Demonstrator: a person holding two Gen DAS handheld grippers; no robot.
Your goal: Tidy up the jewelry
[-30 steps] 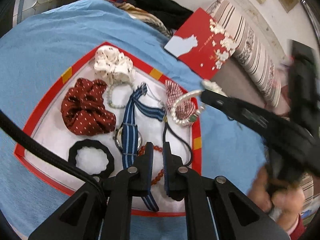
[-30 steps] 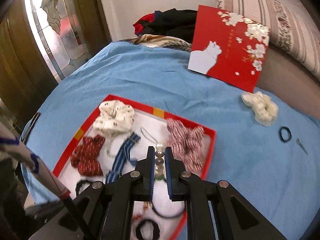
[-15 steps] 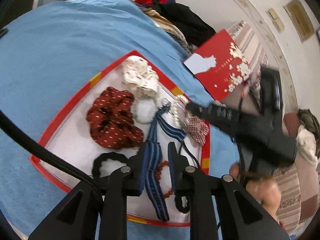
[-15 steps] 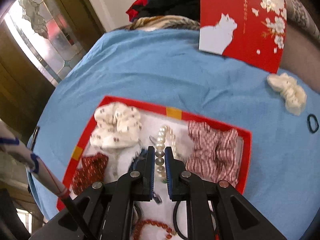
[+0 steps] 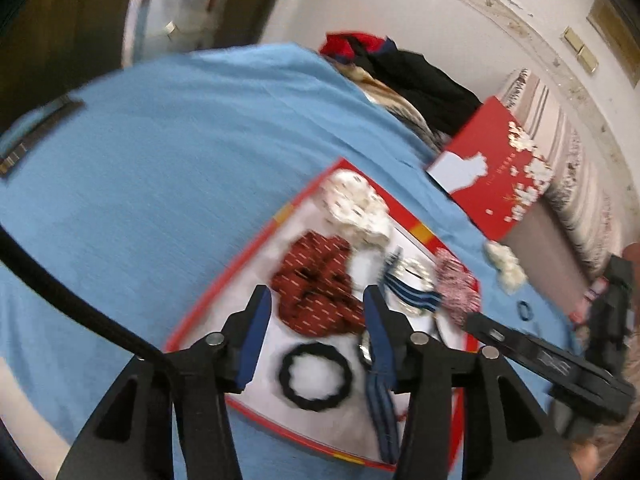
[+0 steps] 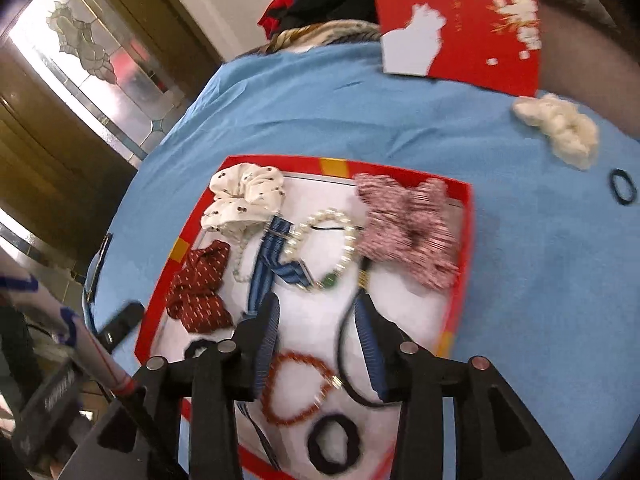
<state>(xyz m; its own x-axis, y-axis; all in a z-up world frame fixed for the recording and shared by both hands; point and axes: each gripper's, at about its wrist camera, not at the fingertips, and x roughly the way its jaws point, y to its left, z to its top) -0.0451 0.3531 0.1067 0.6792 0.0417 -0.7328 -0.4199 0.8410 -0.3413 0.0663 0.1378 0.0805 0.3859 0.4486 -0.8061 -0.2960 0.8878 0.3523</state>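
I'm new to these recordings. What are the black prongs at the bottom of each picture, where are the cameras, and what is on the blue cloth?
No robot here: a person holds a two-finger gripper in each hand, each carrying a fisheye camera that looks along its fingers. The prongs are those fingers. The left gripper and right gripper are both open and hold nothing. Each hangs over a red-rimmed tray on a blue cloth. In the tray lie scrunchies, a pearl bracelet, a red bead bracelet, a blue striped strap and black hair ties. A cream scrunchie and a red card lie outside it.
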